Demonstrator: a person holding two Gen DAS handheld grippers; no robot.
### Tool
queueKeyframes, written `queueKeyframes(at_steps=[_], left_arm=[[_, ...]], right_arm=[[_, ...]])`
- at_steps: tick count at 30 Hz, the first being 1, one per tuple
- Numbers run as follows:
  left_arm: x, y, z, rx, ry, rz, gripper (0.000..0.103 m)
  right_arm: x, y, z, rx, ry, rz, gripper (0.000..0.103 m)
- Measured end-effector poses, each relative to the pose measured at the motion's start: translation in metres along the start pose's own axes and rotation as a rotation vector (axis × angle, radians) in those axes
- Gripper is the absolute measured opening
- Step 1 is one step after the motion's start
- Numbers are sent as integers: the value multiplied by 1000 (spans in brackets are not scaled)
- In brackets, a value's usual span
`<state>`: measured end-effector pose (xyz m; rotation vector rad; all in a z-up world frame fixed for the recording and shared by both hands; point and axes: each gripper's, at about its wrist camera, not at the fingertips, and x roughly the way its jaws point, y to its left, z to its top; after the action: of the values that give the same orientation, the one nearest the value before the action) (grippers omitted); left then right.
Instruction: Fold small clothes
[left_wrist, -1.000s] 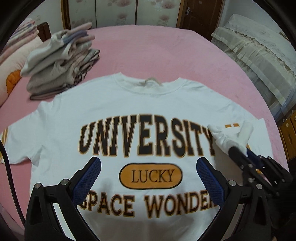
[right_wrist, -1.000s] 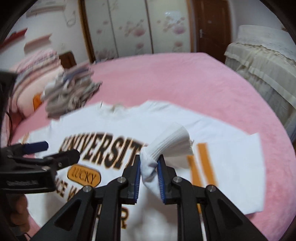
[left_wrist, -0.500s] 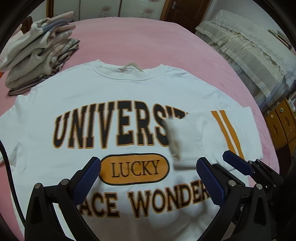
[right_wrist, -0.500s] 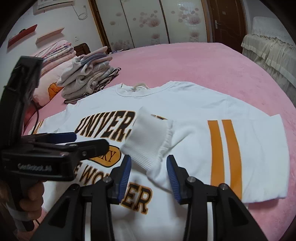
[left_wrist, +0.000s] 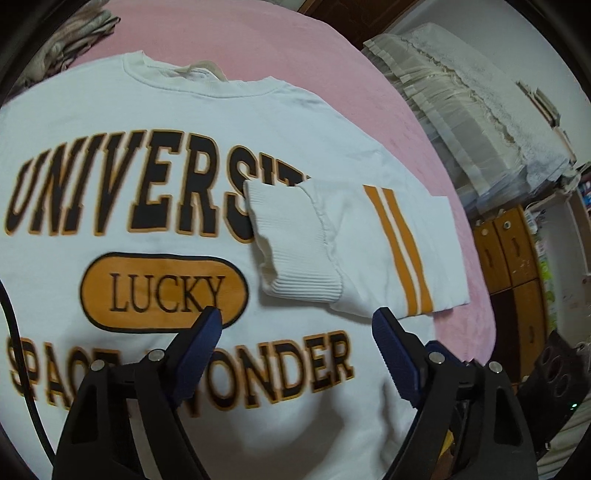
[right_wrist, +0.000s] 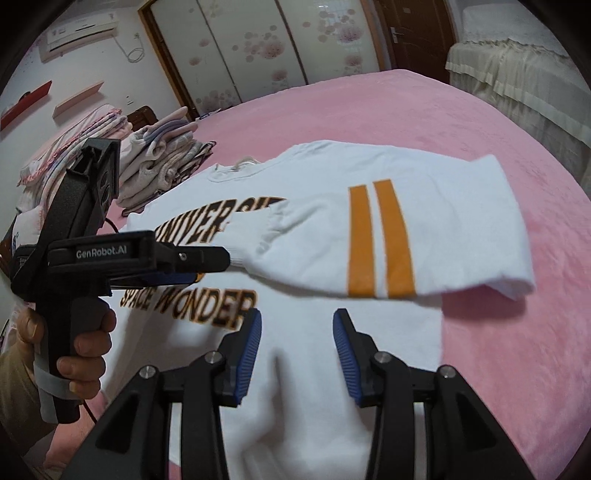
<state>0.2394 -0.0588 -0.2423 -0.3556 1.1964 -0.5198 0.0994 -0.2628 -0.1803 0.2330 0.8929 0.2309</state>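
Note:
A white sweatshirt printed "UNIVERSITY LUCKY SPACE WONDER" lies flat, front up, on the pink bed; it also shows in the right wrist view. Its right sleeve, with two orange stripes, lies folded across the chest, ribbed cuff on the lettering. The sleeve shows in the right wrist view too. My left gripper is open and empty, just above the shirt below the cuff. My right gripper is open and empty over the shirt's lower right part. The left gripper's body appears at the left.
A pile of folded clothes sits on the bed beyond the collar, with pillows behind it. A covered piece of furniture and wooden drawers stand beside the bed on the right.
My right gripper opened, let the sleeve cuff drop onto the chest and drew back toward the hem. My left gripper moved right and closer to the cuff.

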Motion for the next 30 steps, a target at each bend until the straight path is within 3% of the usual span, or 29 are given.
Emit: queueKeyframes(at_steps=[1, 5, 10, 13, 15, 17, 21, 23, 30], left_arm=[[2, 0, 0, -16, -7, -19, 81], [10, 2, 4, -76, -7, -116, 58], [27, 7, 13, -161, -35, -169, 54], [36, 8, 22, -195, -51, -188, 38], [41, 6, 27, -210, -56, -173, 15], [44, -1, 32, -209, -52, -141, 10], [33, -32, 47, -109, -81, -20, 8], [15, -44, 57, -70, -125, 1, 8], [-55, -68, 107, -19, -317, 23, 8]], right_arm=[[-2, -4, -2, 13, -1, -3, 41], [-4, -20, -7, 69, -2, -5, 41], [-4, -27, -10, 101, 0, -3, 41], [-5, -27, -11, 98, -6, -8, 41], [-8, -29, -10, 99, -15, -19, 41], [-11, -32, -9, 103, -21, -36, 41], [-16, -48, -6, 128, -38, -90, 43], [-18, -60, -5, 161, -47, -117, 49], [-7, -85, 4, 219, -35, -158, 49]])
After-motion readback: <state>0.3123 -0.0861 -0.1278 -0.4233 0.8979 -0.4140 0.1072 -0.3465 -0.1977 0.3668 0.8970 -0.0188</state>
